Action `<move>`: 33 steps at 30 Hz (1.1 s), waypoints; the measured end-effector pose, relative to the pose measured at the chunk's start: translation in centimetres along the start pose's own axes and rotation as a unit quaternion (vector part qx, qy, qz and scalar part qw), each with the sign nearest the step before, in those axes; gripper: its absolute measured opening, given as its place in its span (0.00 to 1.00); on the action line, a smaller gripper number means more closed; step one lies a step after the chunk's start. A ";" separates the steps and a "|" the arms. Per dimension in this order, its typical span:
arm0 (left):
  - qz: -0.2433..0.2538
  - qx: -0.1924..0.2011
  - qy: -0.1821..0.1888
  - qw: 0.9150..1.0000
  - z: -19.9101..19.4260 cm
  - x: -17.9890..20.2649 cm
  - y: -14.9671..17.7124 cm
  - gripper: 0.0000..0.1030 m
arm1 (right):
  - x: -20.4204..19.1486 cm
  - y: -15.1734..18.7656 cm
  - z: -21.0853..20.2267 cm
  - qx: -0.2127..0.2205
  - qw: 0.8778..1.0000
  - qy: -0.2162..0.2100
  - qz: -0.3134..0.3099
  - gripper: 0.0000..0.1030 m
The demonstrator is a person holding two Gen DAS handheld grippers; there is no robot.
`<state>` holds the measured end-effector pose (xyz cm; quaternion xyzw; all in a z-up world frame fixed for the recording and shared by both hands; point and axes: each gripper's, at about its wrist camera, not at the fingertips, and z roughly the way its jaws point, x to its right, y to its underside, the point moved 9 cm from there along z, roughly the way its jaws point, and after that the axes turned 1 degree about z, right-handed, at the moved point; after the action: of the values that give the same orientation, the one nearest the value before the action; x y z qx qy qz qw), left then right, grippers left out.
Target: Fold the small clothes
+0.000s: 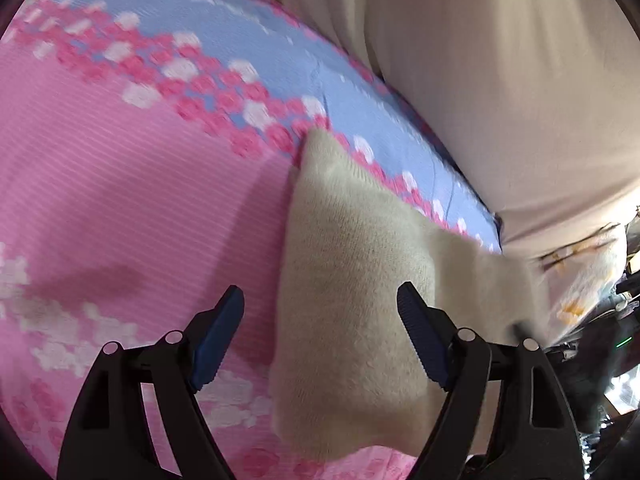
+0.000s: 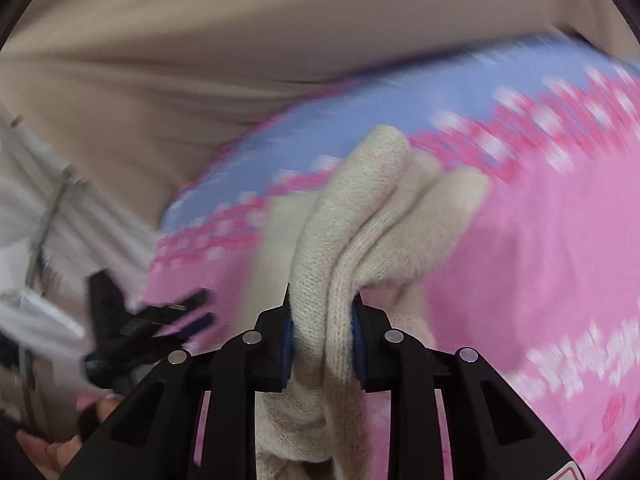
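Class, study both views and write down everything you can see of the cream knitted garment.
The garment is cream, soft and fuzzy, in a fine knit. It lies partly on the pink and blue sheet, one corner pointing toward the blue band. The right claw is shut on a bunched fold of it, with rounded folds beyond the pads and more cloth hanging below. The left claw is open, its fingers to either side of the cloth, not gripping. What kind of garment it is cannot be told.
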<state>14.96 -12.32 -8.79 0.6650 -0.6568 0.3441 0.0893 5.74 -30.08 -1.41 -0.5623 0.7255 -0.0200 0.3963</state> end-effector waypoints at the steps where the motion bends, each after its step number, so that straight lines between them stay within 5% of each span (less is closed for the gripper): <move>1: -0.003 0.007 -0.002 1.000 -0.8 -0.5 -0.2 0.74 | -3.0 -1.2 0.3 0.003 0.999 -0.019 -0.037 0.22; 5: -0.014 0.011 -0.020 1.000 -2.2 -2.5 -0.7 0.74 | -5.1 -2.6 2.9 -0.011 0.997 -0.028 -0.076 0.22; 10: -0.009 0.011 -0.031 0.999 -2.3 -3.7 -0.1 0.75 | 8.0 1.7 9.6 -0.087 0.992 0.096 0.006 0.28; 13: 0.007 -0.007 -0.032 0.999 -0.9 -3.2 0.8 0.75 | 10.4 2.2 8.8 -0.064 0.992 0.066 0.086 0.36; 15: 0.011 -0.019 -0.028 0.999 -0.6 -3.3 1.5 0.76 | 10.2 1.4 7.3 -0.039 0.993 0.085 0.078 0.56; 18: -0.010 -0.025 -0.012 1.000 0.2 -3.9 1.5 0.81 | 10.6 1.1 6.3 -0.029 0.992 0.108 0.060 0.71; 20: -0.044 -0.039 0.006 0.998 1.2 -4.6 1.1 0.82 | 11.4 1.9 7.4 -0.057 0.989 0.109 0.081 0.72; 24: -0.089 -0.059 0.016 0.994 2.4 -5.6 0.8 0.82 | 13.0 4.0 9.9 -0.095 0.975 0.033 0.201 0.73; 25: -0.091 -0.058 0.015 0.994 2.5 -5.7 0.6 0.82 | 12.9 4.0 9.9 -0.088 0.974 0.023 0.209 0.70; 26: -0.088 -0.057 0.015 0.994 2.4 -5.5 0.5 0.82 | 12.6 4.0 10.0 -0.091 0.974 0.011 0.207 0.48; 27: -0.081 -0.054 0.015 0.995 2.3 -5.2 0.3 0.82 | 12.2 3.7 9.6 -0.087 0.974 0.002 0.209 0.39; 30: -0.064 -0.055 0.023 0.996 1.9 -3.9 0.2 0.82 | 11.1 2.5 5.6 -0.042 0.974 -0.036 0.222 0.21; 33: -0.046 -0.056 0.033 0.997 1.7 -2.9 0.2 0.85 | 11.6 3.7 2.9 -0.029 0.976 -0.017 0.216 0.20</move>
<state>15.59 -10.97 -11.78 0.6772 -0.6401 0.3240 0.1637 3.92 -37.12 -11.58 -0.4041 0.8232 0.0963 0.3869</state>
